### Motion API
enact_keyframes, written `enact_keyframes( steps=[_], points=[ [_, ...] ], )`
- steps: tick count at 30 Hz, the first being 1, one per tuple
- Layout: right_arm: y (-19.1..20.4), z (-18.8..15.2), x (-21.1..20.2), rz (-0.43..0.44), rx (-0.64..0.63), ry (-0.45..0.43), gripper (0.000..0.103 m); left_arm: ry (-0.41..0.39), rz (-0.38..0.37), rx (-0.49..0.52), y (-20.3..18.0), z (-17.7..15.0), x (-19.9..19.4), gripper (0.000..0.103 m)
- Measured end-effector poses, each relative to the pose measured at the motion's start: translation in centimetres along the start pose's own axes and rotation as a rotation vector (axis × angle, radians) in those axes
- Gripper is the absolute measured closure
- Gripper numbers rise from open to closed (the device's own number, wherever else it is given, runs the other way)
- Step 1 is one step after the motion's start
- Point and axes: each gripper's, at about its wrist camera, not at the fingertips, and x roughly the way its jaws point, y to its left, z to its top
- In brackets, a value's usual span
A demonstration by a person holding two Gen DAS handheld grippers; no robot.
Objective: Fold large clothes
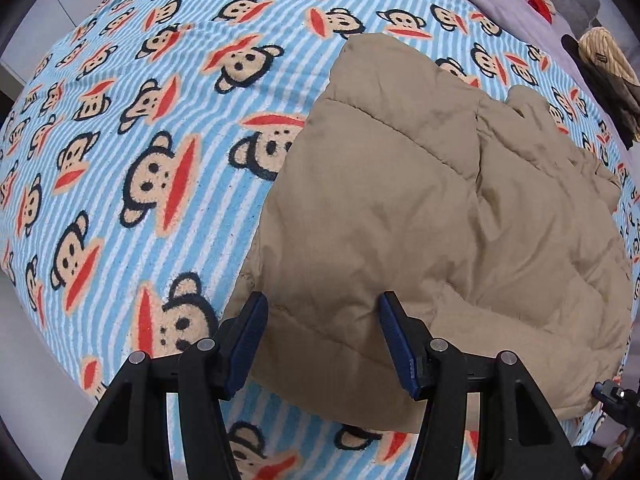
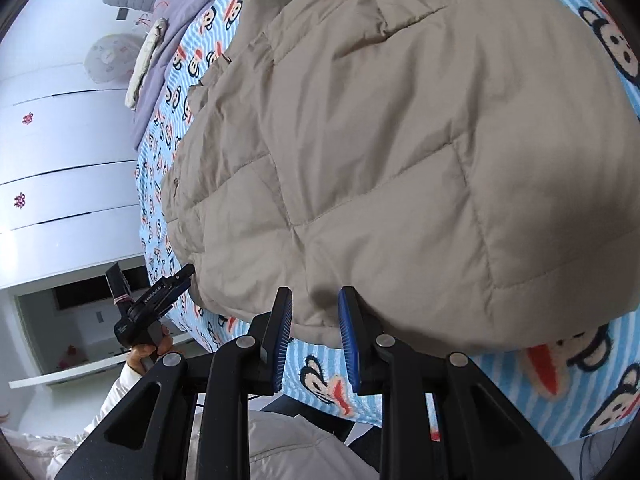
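Two views, and we list them in turn. Left wrist: our left gripper (image 1: 323,334) hangs with jaws apart over the near hem of the tan padded coat (image 1: 440,216), spread on the monkey-print blanket (image 1: 120,152). Right wrist: our right gripper (image 2: 315,338), fingers narrowly parted, holds nothing at the coat's edge.

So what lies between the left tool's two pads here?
In the left wrist view, the left tool stands open with the tan padded jacket showing in the gap; contact can't be told.
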Motion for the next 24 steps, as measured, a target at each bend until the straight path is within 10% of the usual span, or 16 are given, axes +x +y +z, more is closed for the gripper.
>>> enact_keyframes(
  steps=[12,15,24],
  points=[
    [4.0,-0.8,2.6,-0.157,-0.033,-0.090,0.077,0.040,-0.050,0.180,-0.7,0.4,-1.2,0.042],
    [5.6,-1.7,3.1,-0.177,-0.021,-0.133,0.076,0.015,-0.056,0.201,0.0,0.7,-2.0,0.002],
    [11.2,-2.9,7.6,-0.201,-0.072,-0.126,0.076,-0.005,-0.063,0.285,1.3,2.1,-2.5,0.001]
  ],
)
